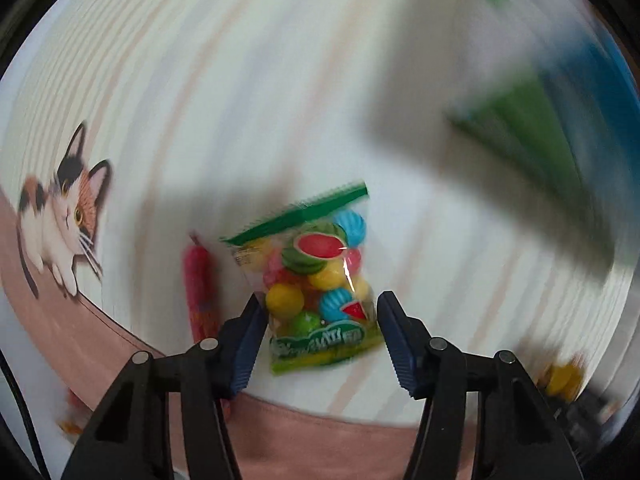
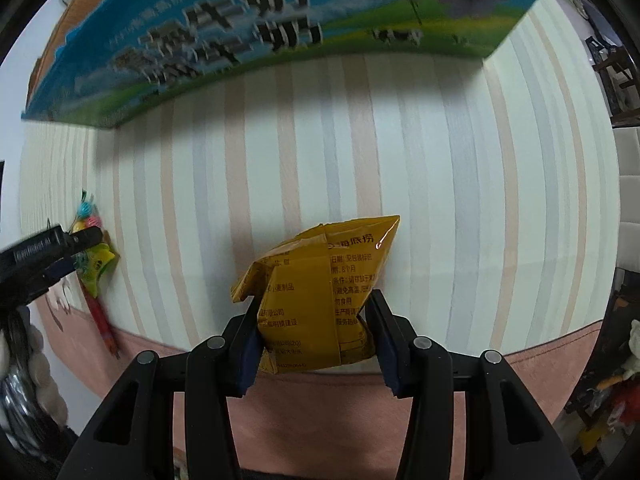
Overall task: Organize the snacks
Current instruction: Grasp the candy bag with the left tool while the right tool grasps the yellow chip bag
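So right now I'm mid-pickup on both sides. My left tongs (image 1: 318, 306) point down over the candy bag (image 1: 310, 276) lying on the striped tabletop (image 1: 280, 80); the two fingers sit on either side of its lower half, narrowed in close, but I honestly can't tell if the pads are pressing the plastic yet, since the view is smeared. My right tongs (image 2: 312, 316) are clamped partway shut on the yellow snack packet (image 2: 320, 300), which is crumpled between the pads.

My guess at the next move: finish the squeeze on the candy bag, lift it clear, and carry both packs toward the blue milk carton box (image 2: 260, 40) standing at the far edge of the tabletop, if that's where they belong.

Count from here: one candy bag, one yellow packet, one red stick snack (image 1: 200, 292) lying just beside the candy bag, and one box. There's something yellow at the blurry right edge of the left view, can't tell what.
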Demonstrator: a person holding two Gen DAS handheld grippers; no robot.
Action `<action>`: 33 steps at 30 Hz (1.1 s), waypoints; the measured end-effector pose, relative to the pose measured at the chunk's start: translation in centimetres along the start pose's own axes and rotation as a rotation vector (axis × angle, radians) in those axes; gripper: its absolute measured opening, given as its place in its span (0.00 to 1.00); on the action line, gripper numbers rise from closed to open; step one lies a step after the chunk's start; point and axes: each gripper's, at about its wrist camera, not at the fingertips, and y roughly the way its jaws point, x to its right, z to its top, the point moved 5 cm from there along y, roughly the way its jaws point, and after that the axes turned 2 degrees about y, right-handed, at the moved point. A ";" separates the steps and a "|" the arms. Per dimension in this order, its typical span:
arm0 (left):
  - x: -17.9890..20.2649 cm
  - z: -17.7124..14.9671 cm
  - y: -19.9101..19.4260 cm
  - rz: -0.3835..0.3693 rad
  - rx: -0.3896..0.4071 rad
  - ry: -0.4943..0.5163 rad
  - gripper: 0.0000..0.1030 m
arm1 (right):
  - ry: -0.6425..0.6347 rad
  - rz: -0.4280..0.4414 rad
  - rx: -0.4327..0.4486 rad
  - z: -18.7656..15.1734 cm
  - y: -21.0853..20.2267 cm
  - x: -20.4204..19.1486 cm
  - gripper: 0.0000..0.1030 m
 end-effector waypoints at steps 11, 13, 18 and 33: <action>7.4 -6.7 1.6 0.093 0.019 0.269 0.53 | -0.028 -0.042 -0.079 -2.5 1.5 1.8 0.50; 8.4 -6.9 2.2 0.096 0.012 0.263 0.53 | -0.023 -0.044 -0.084 -2.4 1.6 1.8 0.51; 9.2 -5.5 3.0 0.085 -0.011 0.256 0.54 | -0.034 -0.058 -0.100 -2.4 2.1 0.9 0.53; 8.3 -5.9 2.8 0.053 -0.024 0.249 0.54 | -0.028 -0.055 -0.124 -3.2 3.8 1.0 0.55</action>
